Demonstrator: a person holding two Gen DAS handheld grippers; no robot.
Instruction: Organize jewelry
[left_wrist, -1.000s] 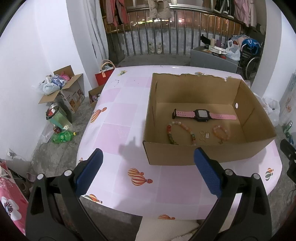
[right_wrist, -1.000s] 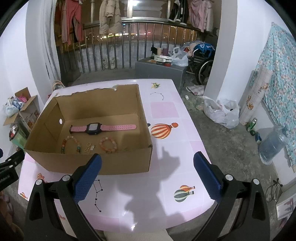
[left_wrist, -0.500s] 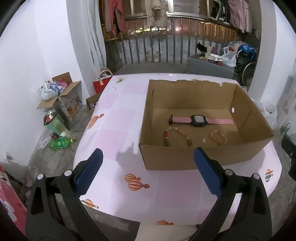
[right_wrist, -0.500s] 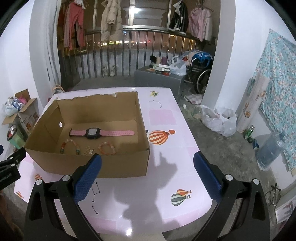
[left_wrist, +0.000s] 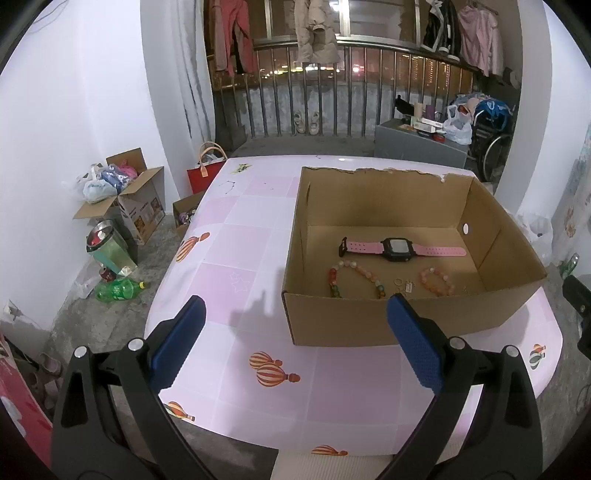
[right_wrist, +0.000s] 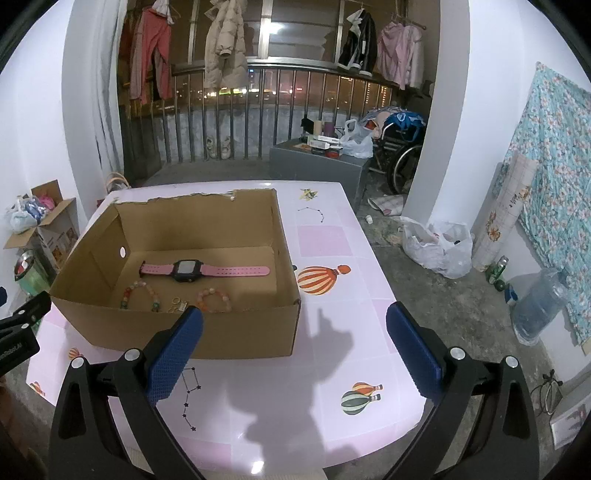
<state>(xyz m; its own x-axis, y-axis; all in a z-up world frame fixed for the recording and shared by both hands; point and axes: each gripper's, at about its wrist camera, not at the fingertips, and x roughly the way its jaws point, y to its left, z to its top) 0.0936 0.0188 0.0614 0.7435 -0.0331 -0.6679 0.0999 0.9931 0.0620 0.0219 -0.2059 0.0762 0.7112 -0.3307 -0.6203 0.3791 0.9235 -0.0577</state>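
Our left gripper (left_wrist: 295, 319) and right gripper (right_wrist: 294, 328) are both wide open and hold nothing. Ahead of them, the pink watch (left_wrist: 397, 249), long bead string (left_wrist: 354, 277) and small bead bracelet (left_wrist: 436, 280) lie in the cardboard box (left_wrist: 369, 321). We think sorting looks done. We can read no writing.

no text or label is legible anywhere.

We record: white walls (right_wrist: 454, 122); bare concrete floor (right_wrist: 454, 295); metal balcony railing (right_wrist: 258, 118) hung with clothes (right_wrist: 225, 44); night outside; grey cabinet (right_wrist: 317, 166); wheelchair (right_wrist: 402, 155); floral curtain (right_wrist: 554, 177); pink-tiled counter (right_wrist: 332, 376).
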